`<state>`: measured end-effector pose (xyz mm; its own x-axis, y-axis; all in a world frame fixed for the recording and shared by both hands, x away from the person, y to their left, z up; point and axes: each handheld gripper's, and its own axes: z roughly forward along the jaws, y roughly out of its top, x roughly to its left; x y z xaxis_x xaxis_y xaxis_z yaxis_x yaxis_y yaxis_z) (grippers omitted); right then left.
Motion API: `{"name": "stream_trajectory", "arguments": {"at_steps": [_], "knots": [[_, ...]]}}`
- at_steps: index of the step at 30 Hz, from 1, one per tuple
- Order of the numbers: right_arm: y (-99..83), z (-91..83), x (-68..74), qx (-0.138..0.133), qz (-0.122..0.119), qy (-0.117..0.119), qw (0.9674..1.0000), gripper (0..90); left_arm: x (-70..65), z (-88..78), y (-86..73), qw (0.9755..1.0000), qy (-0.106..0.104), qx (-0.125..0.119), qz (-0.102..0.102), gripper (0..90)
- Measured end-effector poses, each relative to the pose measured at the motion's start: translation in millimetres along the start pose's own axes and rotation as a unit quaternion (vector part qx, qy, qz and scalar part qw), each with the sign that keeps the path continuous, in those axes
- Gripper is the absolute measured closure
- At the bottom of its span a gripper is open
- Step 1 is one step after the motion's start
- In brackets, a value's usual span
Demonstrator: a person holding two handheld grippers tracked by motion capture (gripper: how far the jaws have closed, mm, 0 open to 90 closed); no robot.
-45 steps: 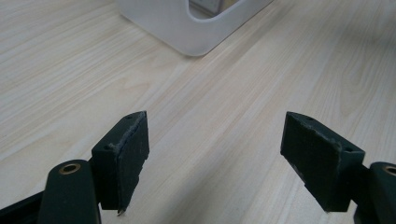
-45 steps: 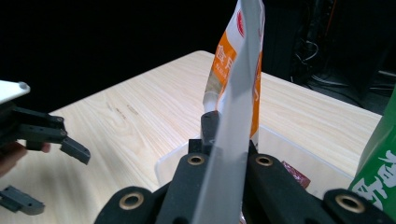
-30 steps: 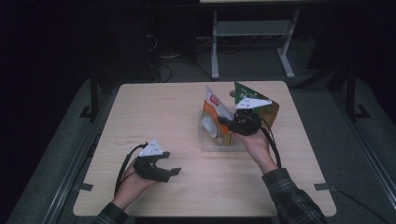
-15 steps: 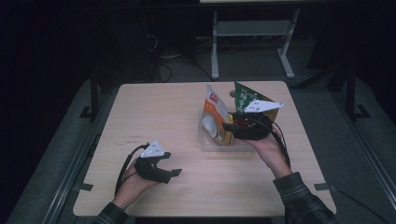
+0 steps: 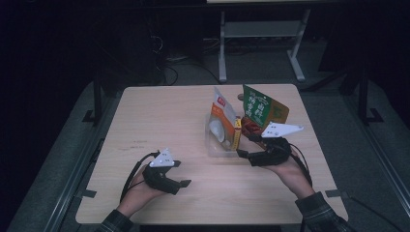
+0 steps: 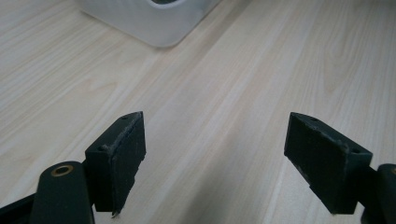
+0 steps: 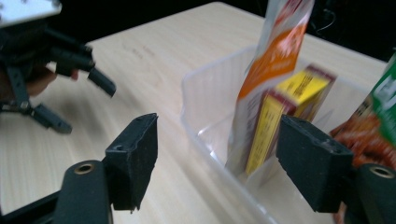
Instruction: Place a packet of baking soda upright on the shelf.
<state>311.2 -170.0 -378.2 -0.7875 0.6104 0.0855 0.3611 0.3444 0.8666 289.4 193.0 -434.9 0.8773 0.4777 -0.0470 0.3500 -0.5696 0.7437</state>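
A clear plastic bin (image 5: 212, 145) stands right of the table's middle. In it, upright, are a white and orange pouch (image 5: 220, 112), a yellow box (image 5: 237, 133), a green packet (image 5: 260, 107) and a red-brown packet (image 5: 249, 128). My right gripper (image 5: 245, 146) is open just in front of the bin's near right corner, jaws pointing left, nothing between them. The right gripper view shows its open gripper (image 7: 217, 163) facing the bin (image 7: 205, 107), orange pouch (image 7: 275, 56) and yellow box (image 7: 280, 112). My left gripper (image 5: 180, 174) rests open near the front left, over bare wood (image 6: 212, 154).
The wooden table (image 5: 159, 121) has wide free room on its left half. A corner of the bin (image 6: 149, 21) sits at the top of the left gripper view. A metal stand (image 5: 261, 34) and cables lie on the dark floor behind the table.
My right gripper has drawn back from the packets toward the table's near side, and now sits lower in front of the bin. The left gripper has stayed put.
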Motion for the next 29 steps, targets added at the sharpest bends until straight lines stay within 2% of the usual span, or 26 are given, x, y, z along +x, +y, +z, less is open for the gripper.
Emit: {"name": "stream_trajectory", "arguments": {"at_steps": [6,7,10,11,14,15,16,17,18,19,22,23,27,29], "knots": [[-20.8,-0.5,4.3,0.004,-0.008,0.011,0.9999,26.4,-5.4,5.3,0.4,0.9996,-0.017,0.013,0.019,20.2],[-28.3,0.6,6.2,0.015,-0.012,0.017,0.9997,25.8,-7.5,6.9,0.0,0.9993,-0.024,0.021,0.022,20.2],[-35.1,2.1,8.2,0.028,-0.016,0.021,0.9992,25.7,-10.0,9.0,0.0,0.9988,-0.036,0.023,0.023,20.2],[-41.5,5.1,9.4,0.036,-0.026,0.020,0.9988,25.3,-12.2,10.6,0.0,0.9981,-0.043,0.028,0.033,20.2],[-46.3,7.7,12.1,0.044,-0.025,0.026,0.9984,25.3,-14.6,12.0,0.3,0.9974,-0.051,0.032,0.039,20.4],[-49.2,11.2,14.3,0.058,-0.029,0.032,0.9974,25.3,-15.9,13.1,0.1,0.9972,-0.055,0.033,0.040,20.7],[-49.2,11.2,14.3,0.058,-0.029,0.032,0.9974,25.3,-16.9,14.0,0.0,0.9969,-0.057,0.035,0.043,20.7],[-50.9,15.8,16.7,0.077,-0.039,0.034,0.9957,25.3,-18.4,15.7,-0.4,0.9957,-0.063,0.046,0.051,21.4],[-50.9,15.8,16.7,0.077,-0.039,0.034,0.9957,25.3,-18.4,15.7,-0.4,0.9957,-0.063,0.046,0.051,21.6],[-52.9,20.2,18.9,0.099,-0.044,0.040,0.9933,24.1,-21.2,17.9,-1.3,0.9941,-0.073,0.057,0.056,21.6],[-56.8,26.1,22.1,0.130,-0.054,0.053,0.9886,23.0,-23.8,20.3,-1.7,0.9919,-0.081,0.072,0.066,21.5],[-56.8,26.1,22.1,0.130,-0.054,0.053,0.9886,23.0,-23.8,20.3,-1.7,0.9919,-0.081,0.072,0.066,21.5],[-58.8,29.5,26.2,0.150,-0.073,0.054,0.9846,21.7,-24.7,21.9,-1.8,0.9918,-0.083,0.072,0.065,21.4],[-58.8,29.5,25.9,0.147,-0.073,0.054,0.9849,21.5,-24.6,22.0,-1.9,0.9918,-0.084,0.072,0.064,21.4]]}}
